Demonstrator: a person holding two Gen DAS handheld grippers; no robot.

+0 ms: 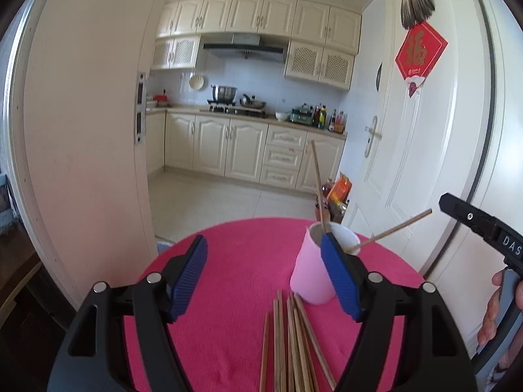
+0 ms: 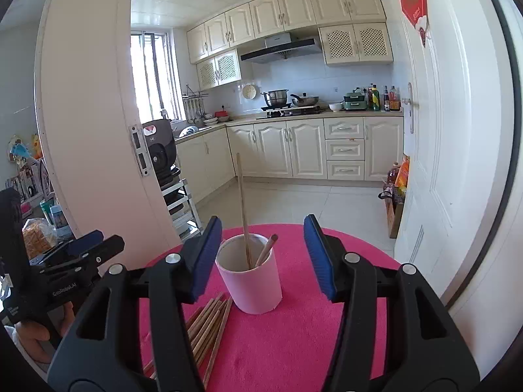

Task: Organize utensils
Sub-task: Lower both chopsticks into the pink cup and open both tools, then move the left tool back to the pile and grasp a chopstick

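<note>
Loose brown wooden chopsticks (image 1: 294,343) lay bundled on the pink-covered round bench (image 1: 228,277), long axis pointing straight away from my left tongs (image 1: 263,277), just ahead and closest. Both left and right tongs (image 2: 263,258) gaped empty; the pale pink cup (image 2: 250,281) held two sticks.

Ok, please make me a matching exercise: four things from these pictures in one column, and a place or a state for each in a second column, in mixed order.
Things:
1. pink cup
2. two chopsticks
3. loose chopsticks
4. left gripper

Places or states:
A. lying flat on the pink cloth
B. jaws open, nothing between the pads
C. standing inside the cup
D. upright on the cloth

Pairs: 1-D, 2-C, 3-A, 4-B
</note>
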